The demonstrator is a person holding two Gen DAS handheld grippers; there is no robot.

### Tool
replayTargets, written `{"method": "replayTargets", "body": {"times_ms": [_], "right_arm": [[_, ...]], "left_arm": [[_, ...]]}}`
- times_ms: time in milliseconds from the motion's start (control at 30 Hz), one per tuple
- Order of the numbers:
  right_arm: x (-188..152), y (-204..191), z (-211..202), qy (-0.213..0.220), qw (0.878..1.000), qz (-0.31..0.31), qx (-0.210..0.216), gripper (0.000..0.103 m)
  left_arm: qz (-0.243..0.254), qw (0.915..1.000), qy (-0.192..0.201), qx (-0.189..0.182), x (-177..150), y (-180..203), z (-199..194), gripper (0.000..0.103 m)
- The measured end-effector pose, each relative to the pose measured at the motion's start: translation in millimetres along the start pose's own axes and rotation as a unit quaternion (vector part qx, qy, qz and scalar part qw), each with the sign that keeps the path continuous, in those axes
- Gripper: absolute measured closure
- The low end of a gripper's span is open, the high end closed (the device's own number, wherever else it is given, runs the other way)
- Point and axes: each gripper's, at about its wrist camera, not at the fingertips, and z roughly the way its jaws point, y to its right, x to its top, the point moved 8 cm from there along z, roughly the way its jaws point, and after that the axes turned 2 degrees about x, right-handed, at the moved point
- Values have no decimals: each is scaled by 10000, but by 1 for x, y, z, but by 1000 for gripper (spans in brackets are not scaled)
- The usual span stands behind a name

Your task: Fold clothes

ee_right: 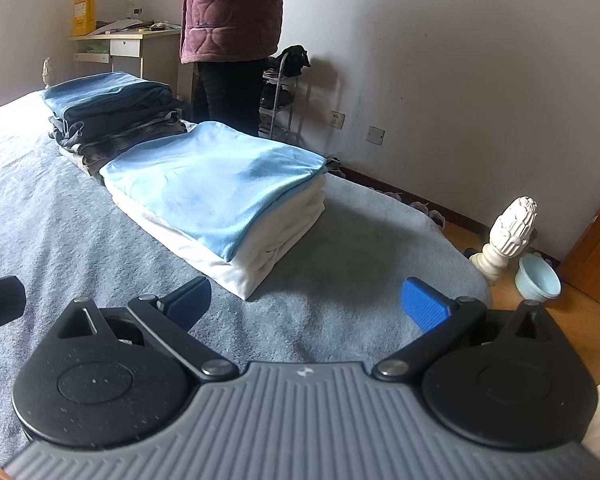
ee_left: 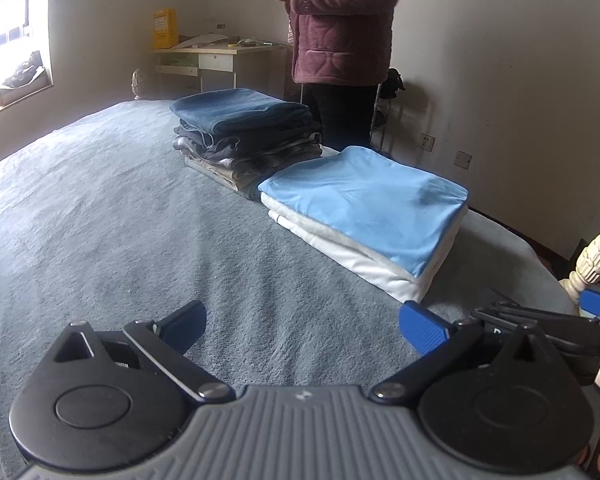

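Both hand-held grippers, left (ee_left: 302, 320) and right (ee_right: 306, 300), hover spread and empty over the bed (ee_left: 100, 200). Ahead, the folded light-blue cloth (ee_right: 212, 184) lies beside a darker stack (ee_right: 112, 108), its long axis running away diagonally.

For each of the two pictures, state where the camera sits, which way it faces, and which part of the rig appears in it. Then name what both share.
Left wrist: sits on the left gripper, facing across the bed; its open fingers show.
Right wrist: sits on the right gripper, same direction; its open fingers show.
Shared: the light blue folded item and the dark stack.
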Motion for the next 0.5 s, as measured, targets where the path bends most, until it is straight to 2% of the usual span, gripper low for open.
{"method": "replayTargets", "body": {"times_ms": [500], "right_arm": [[0,-3,-1,-5,10000,5,9,1]], "left_arm": [[-41,10000,-22,21,0,-2,1,0]]}}
